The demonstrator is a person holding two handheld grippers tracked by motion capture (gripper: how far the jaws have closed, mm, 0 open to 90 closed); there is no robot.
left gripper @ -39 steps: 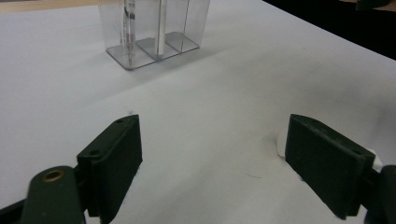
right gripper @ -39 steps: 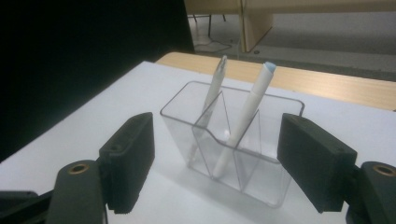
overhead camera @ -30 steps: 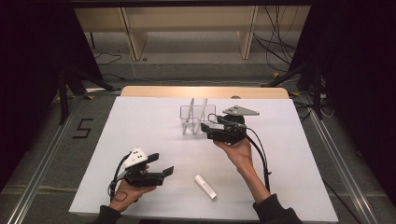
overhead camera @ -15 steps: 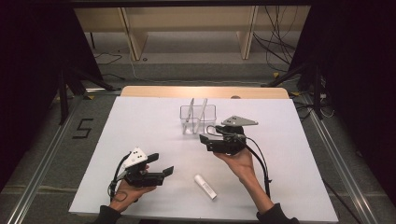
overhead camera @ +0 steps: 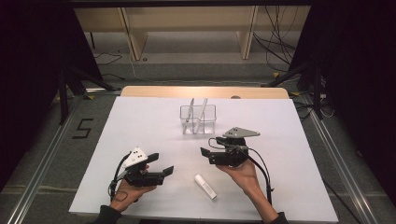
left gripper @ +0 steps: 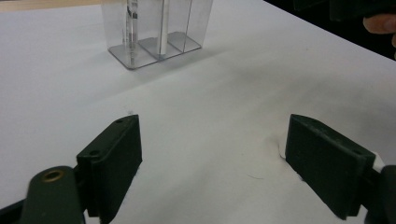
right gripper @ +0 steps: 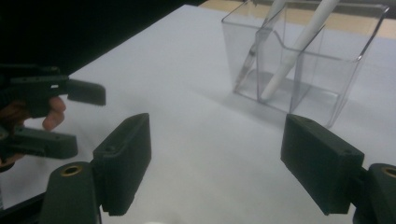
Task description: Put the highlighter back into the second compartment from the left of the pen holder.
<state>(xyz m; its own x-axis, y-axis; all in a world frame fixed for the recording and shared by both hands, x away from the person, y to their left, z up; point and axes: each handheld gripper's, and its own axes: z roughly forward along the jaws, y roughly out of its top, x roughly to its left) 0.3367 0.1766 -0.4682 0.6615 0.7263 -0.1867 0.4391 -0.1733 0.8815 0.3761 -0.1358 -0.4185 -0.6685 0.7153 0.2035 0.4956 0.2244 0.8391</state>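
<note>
White paper covers the worktop (overhead camera: 140, 126), and dark floor with cables lies around it. On the right side, the right tongs (overhead camera: 208, 156) are held in a hand a little above the surface, with the jaws released and wide apart, and nothing is between them. They point to the left, toward the middle of the worktop, and a grey three-cornered plate sits on top of them. In the right gripper view the two black jaws stand far from each other over the bare white surface. Just beside these tongs, toward the person, a small white tube (overhead camera: 205, 186) lies flat on the worktop, apart from both tongs. On the left side, the left tongs (overhead camera: 161, 164) are also released, with the jaws spread and empty, and they point to the right toward the tube. Farther from the person, behind the right tongs, a clear plastic holder (overhead camera: 208, 122) with compartments stands upright. Two thin sticks (overhead camera: 190, 112) lean tilted inside it, in separate compartments, as the right gripper view shows.
</note>
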